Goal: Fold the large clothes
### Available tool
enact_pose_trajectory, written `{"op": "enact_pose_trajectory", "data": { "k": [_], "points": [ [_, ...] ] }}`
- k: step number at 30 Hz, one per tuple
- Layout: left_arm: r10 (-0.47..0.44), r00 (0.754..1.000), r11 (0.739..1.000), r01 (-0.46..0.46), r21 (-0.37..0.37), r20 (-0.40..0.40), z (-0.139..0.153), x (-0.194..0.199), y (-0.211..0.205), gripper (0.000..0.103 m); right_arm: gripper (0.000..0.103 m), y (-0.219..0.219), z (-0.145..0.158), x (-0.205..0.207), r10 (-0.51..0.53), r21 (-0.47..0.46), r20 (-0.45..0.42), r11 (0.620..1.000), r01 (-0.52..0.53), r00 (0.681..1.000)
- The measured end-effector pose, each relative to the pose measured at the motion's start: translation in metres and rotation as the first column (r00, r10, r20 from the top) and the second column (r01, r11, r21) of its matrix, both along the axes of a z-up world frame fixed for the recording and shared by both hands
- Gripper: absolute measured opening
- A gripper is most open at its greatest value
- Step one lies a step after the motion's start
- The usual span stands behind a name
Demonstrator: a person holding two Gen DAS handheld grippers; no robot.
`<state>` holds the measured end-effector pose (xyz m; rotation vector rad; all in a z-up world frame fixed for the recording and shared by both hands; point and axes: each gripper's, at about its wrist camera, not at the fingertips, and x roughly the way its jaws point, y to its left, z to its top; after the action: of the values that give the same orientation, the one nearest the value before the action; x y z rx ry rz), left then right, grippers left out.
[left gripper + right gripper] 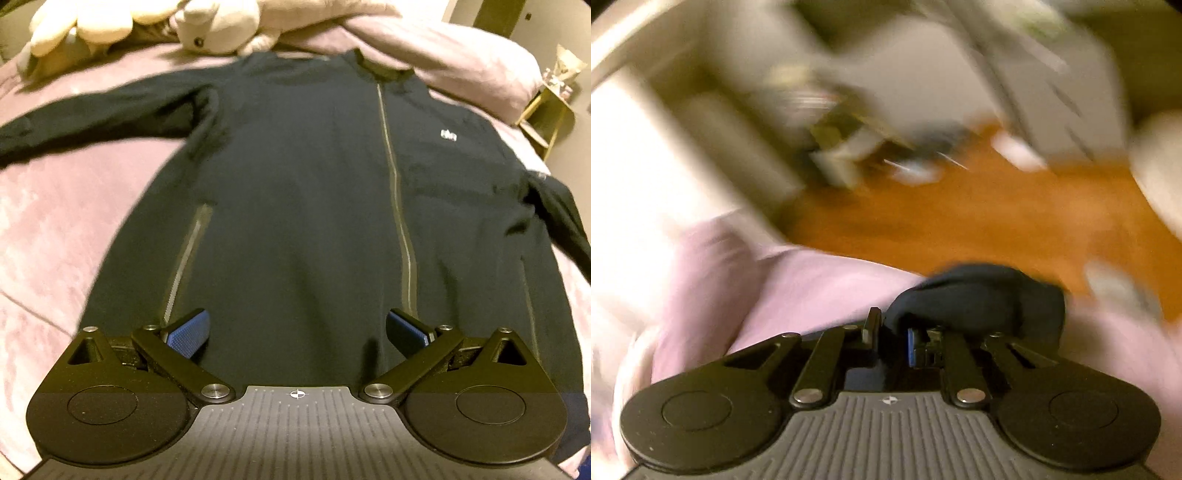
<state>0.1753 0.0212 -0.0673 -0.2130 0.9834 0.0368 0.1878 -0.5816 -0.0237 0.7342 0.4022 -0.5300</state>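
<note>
Here the right tool (892, 332) pinches the jacket (979, 295), angled downward.

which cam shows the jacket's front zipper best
The left wrist view: the dark jacket lies flat on the pink bedspread, its front zipper visible collar to hem. The blurred right wrist view shows only a bunched bit of dark fabric, no zipper.

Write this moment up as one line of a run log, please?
stage: first fold starting | jacket: flat on bed, zipped | left gripper: open over hem | right gripper: shut on dark sleeve end
</note>
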Motion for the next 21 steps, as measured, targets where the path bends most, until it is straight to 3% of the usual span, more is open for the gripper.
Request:
{"op": "enact_pose_trajectory", "data": {
  "k": [2, 3, 6, 7, 8, 10, 11, 13, 17, 21],
  "points": [
    [0.005, 1.000, 1.000, -0.004, -0.011, 0.031, 0.009, 0.001, 0.003, 0.103, 0.016, 0.056, 0.035, 0.020, 0.206, -0.147, 0.039, 0.969, -0.199, 0.978],
    [0.007, 0.999, 1.000, -0.006, -0.022, 0.046, 0.013, 0.002, 0.004, 0.103, 0.016, 0.090, 0.048, 0.029, 0.331, -0.210, 0.047, 0.926, -0.314, 0.943],
    [0.015, 0.997, 0.997, -0.009, -0.071, 0.082, 0.025, 0.007, 0.007, 0.103, 0.036, 0.183, 0.057, 0.039, 0.632, -0.327, -0.011, 0.730, -0.600, 0.775],
    [0.014, 0.996, 0.996, -0.006, -0.084, 0.093, 0.028, 0.010, 0.006, 0.103, 0.051, 0.211, 0.050, 0.039, 0.705, -0.337, -0.043, 0.657, -0.675, 0.708],
    [0.008, 0.994, 0.995, 0.003, -0.102, 0.108, 0.030, 0.013, 0.005, 0.103, 0.059, 0.234, 0.041, 0.039, 0.760, -0.321, -0.070, 0.595, -0.736, 0.646],
    [-0.011, 0.992, 0.991, 0.028, -0.129, 0.125, 0.033, 0.022, 0.002, 0.103, 0.059, 0.263, 0.015, 0.040, 0.820, -0.222, -0.117, 0.529, -0.819, 0.561],
    [-0.022, 0.991, 0.988, 0.042, -0.147, 0.131, 0.034, 0.027, 0.000, 0.103, 0.059, 0.269, 0.005, 0.039, 0.828, -0.168, -0.127, 0.524, -0.835, 0.546],
    [-0.050, 0.990, 0.977, 0.077, -0.201, 0.135, 0.034, 0.039, -0.004, 0.103, 0.059, 0.269, -0.017, 0.031, 0.819, -0.066, -0.117, 0.559, -0.827, 0.562],
    [-0.081, 0.990, 0.942, 0.114, -0.316, 0.114, 0.019, 0.071, -0.012, 0.103, 0.059, 0.244, -0.047, 0.005, 0.762, 0.082, -0.083, 0.648, -0.758, 0.642],
    [-0.078, 0.995, 0.881, 0.099, -0.463, 0.065, -0.004, 0.117, -0.026, 0.103, 0.059, 0.208, -0.065, -0.021, 0.693, 0.173, -0.059, 0.716, -0.677, 0.718]
  ]
}}
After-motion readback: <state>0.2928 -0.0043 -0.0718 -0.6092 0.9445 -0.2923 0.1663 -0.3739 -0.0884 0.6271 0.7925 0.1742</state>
